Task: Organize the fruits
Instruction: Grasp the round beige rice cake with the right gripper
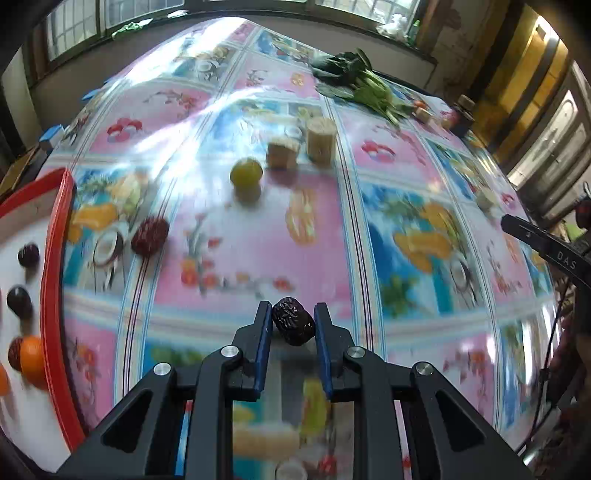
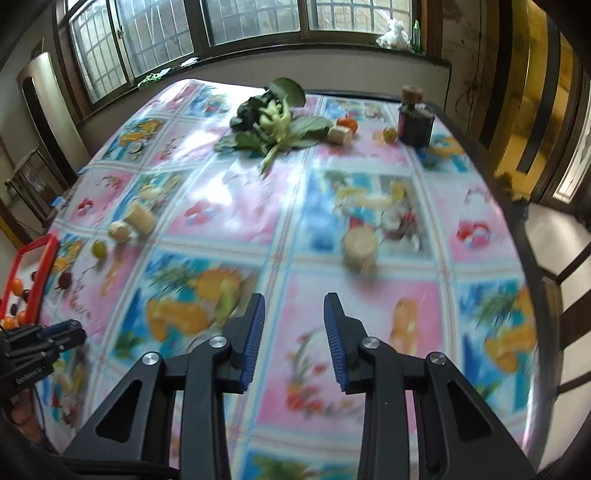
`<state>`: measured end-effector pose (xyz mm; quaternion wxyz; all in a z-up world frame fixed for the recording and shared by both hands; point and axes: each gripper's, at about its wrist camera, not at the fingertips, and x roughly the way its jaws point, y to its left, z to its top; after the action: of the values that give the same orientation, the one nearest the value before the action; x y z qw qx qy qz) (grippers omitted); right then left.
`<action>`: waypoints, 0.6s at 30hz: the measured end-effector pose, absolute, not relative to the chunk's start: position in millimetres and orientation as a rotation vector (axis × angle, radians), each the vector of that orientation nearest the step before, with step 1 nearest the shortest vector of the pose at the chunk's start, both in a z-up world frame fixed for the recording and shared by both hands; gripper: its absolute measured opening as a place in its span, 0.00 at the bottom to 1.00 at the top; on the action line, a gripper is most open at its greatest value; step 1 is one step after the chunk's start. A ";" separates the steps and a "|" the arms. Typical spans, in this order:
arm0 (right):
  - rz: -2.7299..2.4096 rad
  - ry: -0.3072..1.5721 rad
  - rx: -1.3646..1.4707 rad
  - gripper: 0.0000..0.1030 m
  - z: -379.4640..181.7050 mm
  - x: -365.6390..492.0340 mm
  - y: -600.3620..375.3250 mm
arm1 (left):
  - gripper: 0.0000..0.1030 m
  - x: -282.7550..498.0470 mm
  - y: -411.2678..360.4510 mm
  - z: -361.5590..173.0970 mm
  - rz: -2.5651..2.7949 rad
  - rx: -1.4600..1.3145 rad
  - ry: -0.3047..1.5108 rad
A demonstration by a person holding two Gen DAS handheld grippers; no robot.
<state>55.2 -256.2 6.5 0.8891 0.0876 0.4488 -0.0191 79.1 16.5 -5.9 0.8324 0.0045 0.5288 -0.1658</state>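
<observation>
Dark wrinkled date [image 1: 293, 326] pinched in left gripper [image 1: 291, 317] jaws, right gripper [image 2: 294, 308] jaws wide, empty

The table [image 2: 229, 206] is covered with a shiny cloth printed in pink and blue squares with fruit pictures. Near its far edge lies a bunch of leafy green vegetables [image 2: 273, 118], and to the right of it stands a dark glass bottle with a cork stopper [image 2: 415, 118]. Behind the table there is a row of barred windows [image 2: 221, 22], and on the windowsill at the right sits a white plastic bag [image 2: 395, 33].
</observation>
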 end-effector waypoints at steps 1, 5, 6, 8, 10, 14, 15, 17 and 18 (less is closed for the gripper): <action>-0.030 0.937 0.190 0.33 5.4 48.1 -250.2 | 0.21 74.4 19.2 -6.0 -0.367 0.006 1.123; -0.014 0.944 0.204 0.33 0.0 29.3 -236.4 | 0.21 62.7 28.3 -6.1 -0.401 0.006 1.122; -0.016 0.944 0.219 0.33 -1.7 25.4 -236.7 | 0.21 61.8 29.5 -5.9 -0.399 0.012 1.122; -0.044 0.937 0.259 0.33 -2.5 21.9 -246.4 | 0.21 61.1 31.0 -5.2 -0.391 0.018 1.125; -0.083 0.932 0.301 0.33 -0.9 21.6 -261.9 | 0.21 61.8 31.7 -5.3 -0.385 0.014 1.127; -0.129 0.923 0.343 0.33 1.3 30.8 -292.5 | 0.21 59.2 30.4 -6.1 -0.367 0.033 1.111; -0.140 0.927 0.343 0.33 -0.2 33.8 -296.9 | 0.21 58.2 29.8 -6.1 -0.363 0.039 1.108; -0.164 0.946 0.318 0.35 -4.4 48.3 -304.8 | 0.21 56.9 27.5 -6.3 -0.359 0.062 1.101; -0.159 0.961 0.323 0.38 -7.6 58.2 -308.4 | 0.21 56.6 26.1 -6.3 -0.356 0.072 1.101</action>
<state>58.2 -308.4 -7.6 0.8711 0.1546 0.4598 -0.0761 56.6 26.1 -6.3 0.8367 0.0340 0.5201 -0.1684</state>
